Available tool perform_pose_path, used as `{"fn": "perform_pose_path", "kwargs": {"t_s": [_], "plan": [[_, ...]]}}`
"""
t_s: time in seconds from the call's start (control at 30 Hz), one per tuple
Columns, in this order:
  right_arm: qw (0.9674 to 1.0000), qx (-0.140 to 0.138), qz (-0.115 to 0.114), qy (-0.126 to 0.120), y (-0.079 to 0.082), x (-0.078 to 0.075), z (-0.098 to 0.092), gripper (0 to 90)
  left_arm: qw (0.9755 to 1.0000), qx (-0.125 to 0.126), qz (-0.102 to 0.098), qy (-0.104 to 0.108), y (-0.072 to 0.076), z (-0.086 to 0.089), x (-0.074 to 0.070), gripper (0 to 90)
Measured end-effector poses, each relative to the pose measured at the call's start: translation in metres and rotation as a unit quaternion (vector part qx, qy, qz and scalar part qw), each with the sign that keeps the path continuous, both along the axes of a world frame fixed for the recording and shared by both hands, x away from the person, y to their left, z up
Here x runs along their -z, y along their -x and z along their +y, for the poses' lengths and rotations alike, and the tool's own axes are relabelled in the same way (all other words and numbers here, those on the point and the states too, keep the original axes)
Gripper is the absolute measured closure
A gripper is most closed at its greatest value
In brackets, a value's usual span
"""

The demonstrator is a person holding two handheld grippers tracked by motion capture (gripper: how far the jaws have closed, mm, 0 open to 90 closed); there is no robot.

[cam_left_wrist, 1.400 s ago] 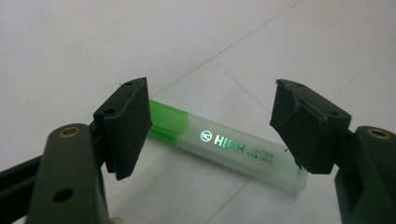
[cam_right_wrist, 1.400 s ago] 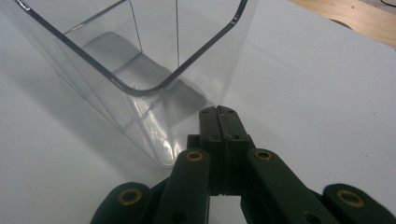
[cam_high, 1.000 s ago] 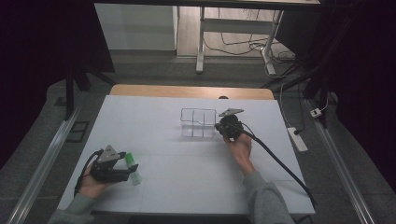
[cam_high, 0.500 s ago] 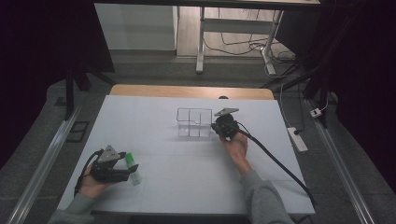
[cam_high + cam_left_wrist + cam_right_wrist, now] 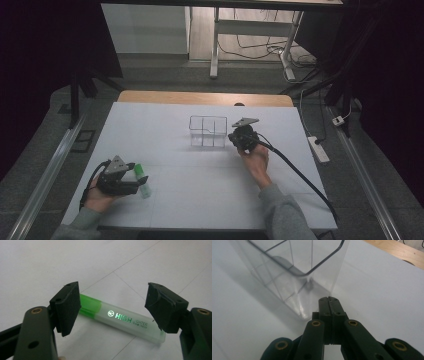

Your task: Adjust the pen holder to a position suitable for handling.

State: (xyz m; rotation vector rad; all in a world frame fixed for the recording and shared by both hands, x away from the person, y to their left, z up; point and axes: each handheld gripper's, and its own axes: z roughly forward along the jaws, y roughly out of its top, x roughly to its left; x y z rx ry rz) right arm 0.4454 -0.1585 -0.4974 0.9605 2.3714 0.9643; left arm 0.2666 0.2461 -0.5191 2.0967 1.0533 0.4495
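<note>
Green highlighter [image 5: 120, 320] lies flat on white table [image 5: 210, 185] at 7 o'clock, between the spread jaws of left gripper [image 5: 136, 186], ungrasped. Right gripper [image 5: 329, 301], jaws pressed together and empty, touches clear divided organizer [image 5: 207, 131] at centre. Judgement: pickup and placement both remain.

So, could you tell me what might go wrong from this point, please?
1. The left tongs stand open around the green highlighter, which lies slantwise between them; closing could pinch it off-centre and let it swivel or slip.
2. The right tongs, shut, sit at the clear divided container's corner; a push could slide or tip it.
</note>
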Motion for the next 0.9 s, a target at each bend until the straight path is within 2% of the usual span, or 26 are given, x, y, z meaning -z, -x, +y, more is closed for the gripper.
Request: {"fn": "perform_pose_path", "kwargs": {"t_s": [0.13,0.27,0.33,0.47,0.57,0.8,0.9], "plan": [[0.9999,-0.004,-0.003,0.012,0.013,0.000,-0.008,88.8,1.0000,0.001,-0.001,0.000,0.001,-0.001,0.000,28.1],[0.9999,-0.007,-0.002,0.011,0.024,-0.001,-0.022,88.8,1.0000,0.000,-0.001,0.000,0.000,0.000,0.000,28.1],[1.0000,-0.007,-0.001,0.001,0.028,-0.001,-0.030,88.5,1.0000,0.000,-0.001,-0.002,-0.001,0.000,0.000,28.1],[0.9999,-0.011,0.001,-0.002,0.039,-0.001,-0.044,77.8,1.0000,0.000,-0.001,-0.002,-0.001,0.000,0.000,28.1],[0.9999,-0.013,0.001,-0.006,0.050,-0.002,-0.054,60.3,1.0000,-0.001,-0.001,-0.002,-0.001,0.000,0.000,28.1],[0.9995,-0.027,0.000,-0.015,0.072,-0.004,-0.073,44.3,1.0000,0.000,-0.002,-0.001,-0.002,0.001,0.000,28.0],[0.9992,-0.037,0.002,-0.016,0.077,-0.004,-0.076,40.5,1.0000,0.001,-0.002,-0.001,-0.003,0.001,0.000,28.0]]}}
